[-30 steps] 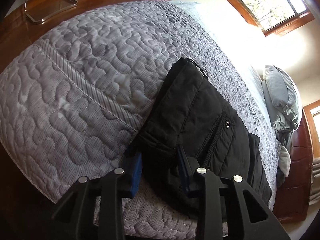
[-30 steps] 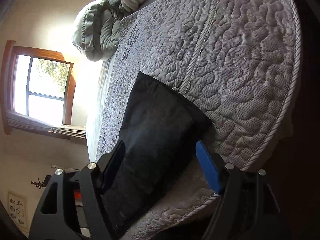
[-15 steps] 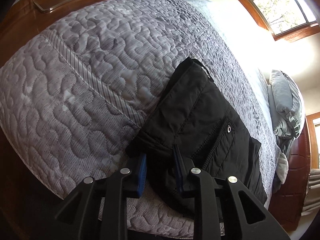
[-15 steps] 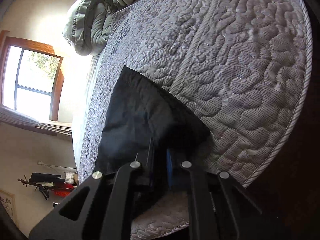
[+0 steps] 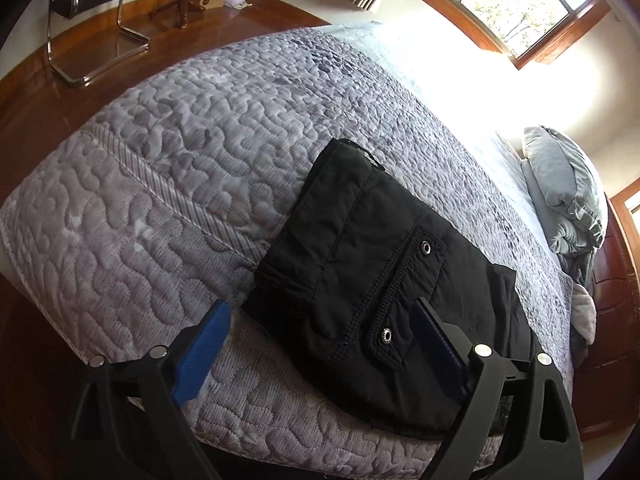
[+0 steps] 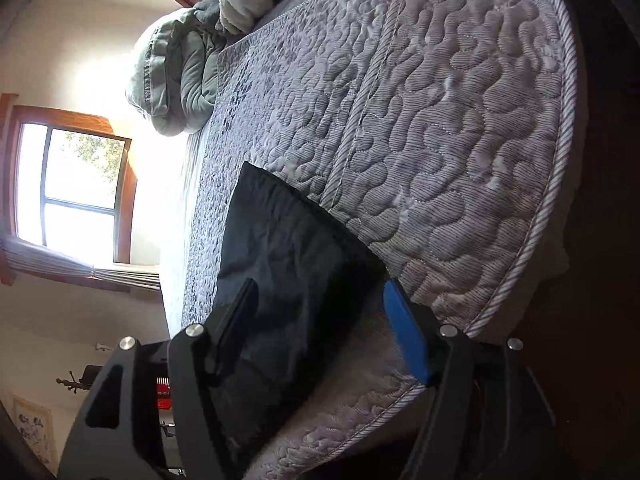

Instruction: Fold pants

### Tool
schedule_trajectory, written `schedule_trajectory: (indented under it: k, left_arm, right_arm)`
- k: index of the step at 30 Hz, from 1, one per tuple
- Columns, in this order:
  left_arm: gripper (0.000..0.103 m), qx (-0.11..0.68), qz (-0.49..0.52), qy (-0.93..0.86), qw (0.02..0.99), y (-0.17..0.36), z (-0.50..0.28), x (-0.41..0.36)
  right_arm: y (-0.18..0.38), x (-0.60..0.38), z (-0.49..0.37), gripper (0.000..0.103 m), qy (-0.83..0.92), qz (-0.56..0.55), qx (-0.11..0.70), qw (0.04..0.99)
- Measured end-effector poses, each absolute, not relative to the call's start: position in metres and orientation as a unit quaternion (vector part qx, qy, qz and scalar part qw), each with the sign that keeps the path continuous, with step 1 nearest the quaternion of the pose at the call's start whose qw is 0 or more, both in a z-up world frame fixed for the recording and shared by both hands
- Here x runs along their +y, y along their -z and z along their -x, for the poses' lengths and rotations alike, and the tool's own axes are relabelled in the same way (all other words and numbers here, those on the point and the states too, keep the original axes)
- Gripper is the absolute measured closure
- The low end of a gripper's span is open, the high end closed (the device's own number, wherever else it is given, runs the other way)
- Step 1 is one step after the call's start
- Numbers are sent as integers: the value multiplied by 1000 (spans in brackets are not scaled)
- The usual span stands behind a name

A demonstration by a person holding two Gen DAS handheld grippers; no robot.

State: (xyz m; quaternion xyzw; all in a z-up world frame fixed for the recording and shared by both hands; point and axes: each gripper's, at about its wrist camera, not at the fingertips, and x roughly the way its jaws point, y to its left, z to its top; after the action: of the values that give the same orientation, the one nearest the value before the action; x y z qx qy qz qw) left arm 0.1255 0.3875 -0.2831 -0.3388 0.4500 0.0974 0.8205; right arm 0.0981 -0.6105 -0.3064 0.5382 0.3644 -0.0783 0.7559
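lying folded into a compact black bundle, the pants point(image 5: 384, 280) sit near the foot corner of a bed covered by a grey quilted bedspread point(image 5: 180, 168), close to the mattress edge. both tools hover low over them with nothing held: the left gripper point(image 5: 320, 344) has its blue pads spread wide on either side of the pocket end with its metal eyelets, and the right gripper point(image 6: 320, 320) is likewise released, straddling the smoother end of the bundle. a pillow point(image 5: 568, 192) lies well apart at the head of the bed. the likely trouble is the nearness to the edge: a nudge from either open finger could drag the slippery fabric, undo the top layer, or tip the bundle toward the wooden floor point(image 5: 36, 92).
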Motion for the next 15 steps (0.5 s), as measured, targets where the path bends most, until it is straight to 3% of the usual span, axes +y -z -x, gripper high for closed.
schedule_trajectory:
  k: [15]
  left_arm:
    - [10, 478, 364, -133, 788, 313, -131, 381]
  right_arm:
    - [354, -609, -107, 36, 14, -600, 305, 740]
